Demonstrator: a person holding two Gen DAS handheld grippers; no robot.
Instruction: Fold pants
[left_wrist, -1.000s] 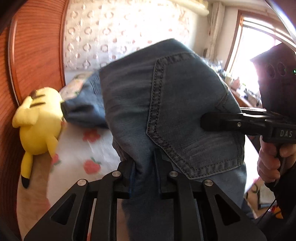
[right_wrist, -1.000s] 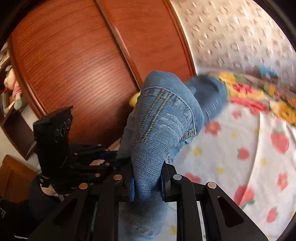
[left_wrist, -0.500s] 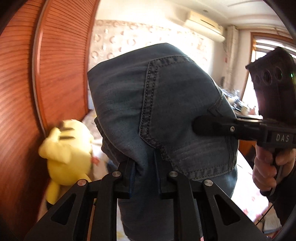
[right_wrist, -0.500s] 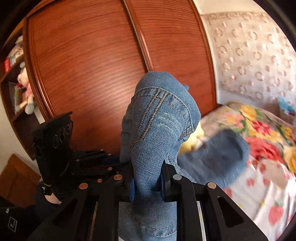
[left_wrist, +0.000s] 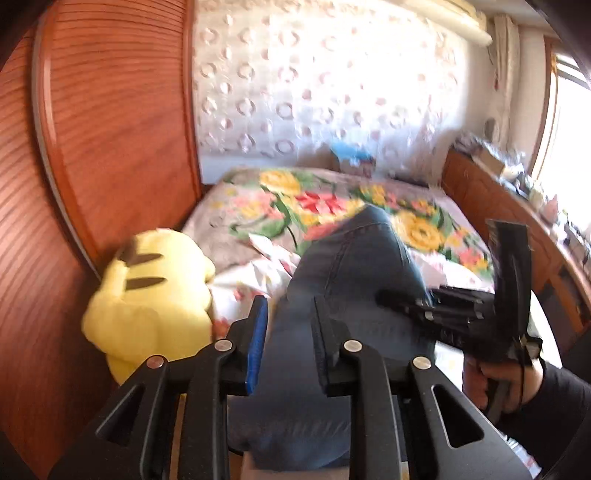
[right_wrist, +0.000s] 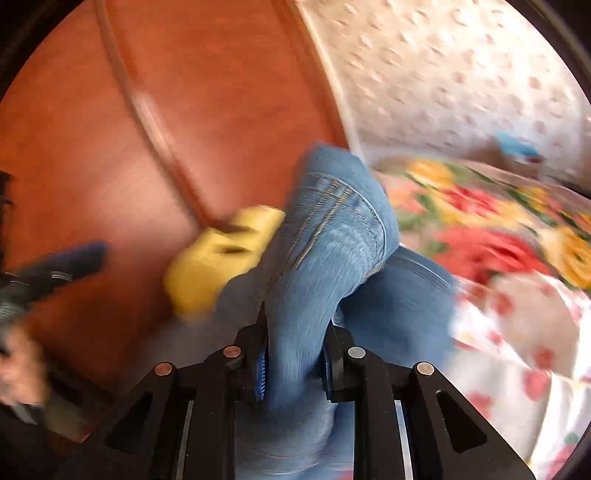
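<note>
On the floral bed (left_wrist: 332, 192) the pants (left_wrist: 354, 273) are coming down folded. The left gripper (left_wrist: 286, 317) has just been opening, its blue pad off the denim, so it no longer clamps. The right gripper (right_wrist: 295, 332) has been easing too but looks closed on the cloth. Lay the fold flat before you let go. Keep clear of the yellow plush toy (left_wrist: 147, 302) just beside it, by the wooden wardrobe (left_wrist: 92, 129).

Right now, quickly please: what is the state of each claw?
Left claw: has just been opening; jeans between, one pad clear.
Right claw: has just been opening; pads grip the jeans.
</note>
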